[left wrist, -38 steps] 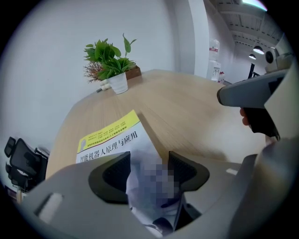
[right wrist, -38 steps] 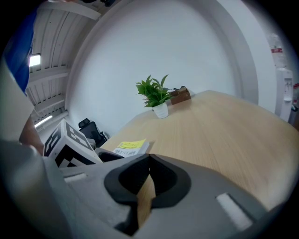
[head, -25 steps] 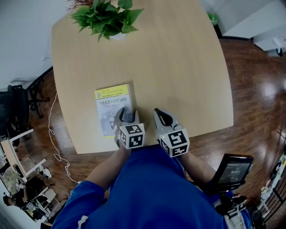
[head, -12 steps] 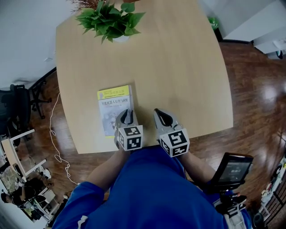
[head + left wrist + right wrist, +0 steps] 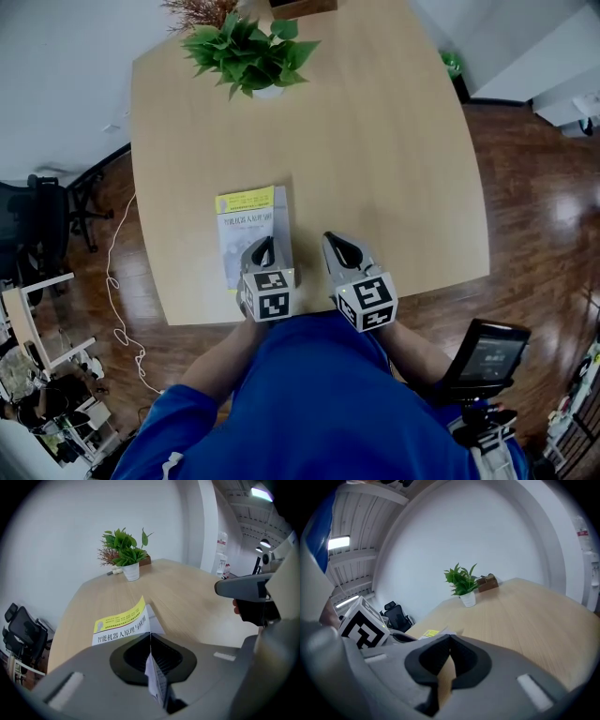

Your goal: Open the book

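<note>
One white pot (image 5: 267, 92) holds a plant (image 5: 249, 54) beyond the book (image 5: 246, 225).

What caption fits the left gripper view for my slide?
Left gripper, jaws just closed, pinches the book's cover at its edge on a wooden table, potted plant beyond.

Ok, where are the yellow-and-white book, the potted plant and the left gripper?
Yellow-and-white paperback book (image 5: 242, 232): head view, middle of its front cover.
Green leafy plant in a white pot (image 5: 251, 54): head view, on its leaves.
Left gripper (image 5: 150, 635): left gripper view, where its fingers pinch the book.
</note>
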Available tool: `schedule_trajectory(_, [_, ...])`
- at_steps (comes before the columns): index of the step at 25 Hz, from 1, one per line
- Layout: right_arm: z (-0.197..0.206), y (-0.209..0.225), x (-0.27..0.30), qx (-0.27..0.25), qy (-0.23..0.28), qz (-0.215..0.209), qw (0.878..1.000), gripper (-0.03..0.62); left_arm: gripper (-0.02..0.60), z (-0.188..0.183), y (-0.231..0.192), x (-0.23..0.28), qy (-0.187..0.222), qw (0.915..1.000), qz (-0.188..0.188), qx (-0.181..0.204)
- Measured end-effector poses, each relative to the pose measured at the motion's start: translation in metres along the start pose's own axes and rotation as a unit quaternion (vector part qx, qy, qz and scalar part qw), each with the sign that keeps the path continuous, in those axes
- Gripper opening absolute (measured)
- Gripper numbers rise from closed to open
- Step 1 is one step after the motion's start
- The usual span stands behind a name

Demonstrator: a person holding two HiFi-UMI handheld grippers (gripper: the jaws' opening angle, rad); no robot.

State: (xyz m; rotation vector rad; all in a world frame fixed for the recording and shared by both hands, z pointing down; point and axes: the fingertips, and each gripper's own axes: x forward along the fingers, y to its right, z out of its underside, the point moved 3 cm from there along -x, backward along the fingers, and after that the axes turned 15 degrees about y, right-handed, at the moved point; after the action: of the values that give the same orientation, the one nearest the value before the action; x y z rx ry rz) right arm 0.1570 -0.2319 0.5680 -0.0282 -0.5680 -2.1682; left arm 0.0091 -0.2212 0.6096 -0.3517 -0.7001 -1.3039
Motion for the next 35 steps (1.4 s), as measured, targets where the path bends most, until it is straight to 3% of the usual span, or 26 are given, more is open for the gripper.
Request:
schedule_trajectory(11, [-0.014,-0.029,0.01,-0.028,0.013,-0.001,1.0,0.003,0.011,-0.01,-0.039,-0.03,0.048,0.9976,0.004,-0.05])
schedule_trajectory(27, [-0.023,-0.091,0.021,-0.059,0.031,0.005,0.998,0.003,0.012,-0.006,-0.107,-0.072,0.099,0.9862,0.006,-0.133])
schedule_trajectory(35, [-0.021,-0.12,0.024,-0.071,0.037,0.008,0.997,0.003,0.012,0.006,-0.143,-0.091,0.112,0.9814,-0.003,-0.156])
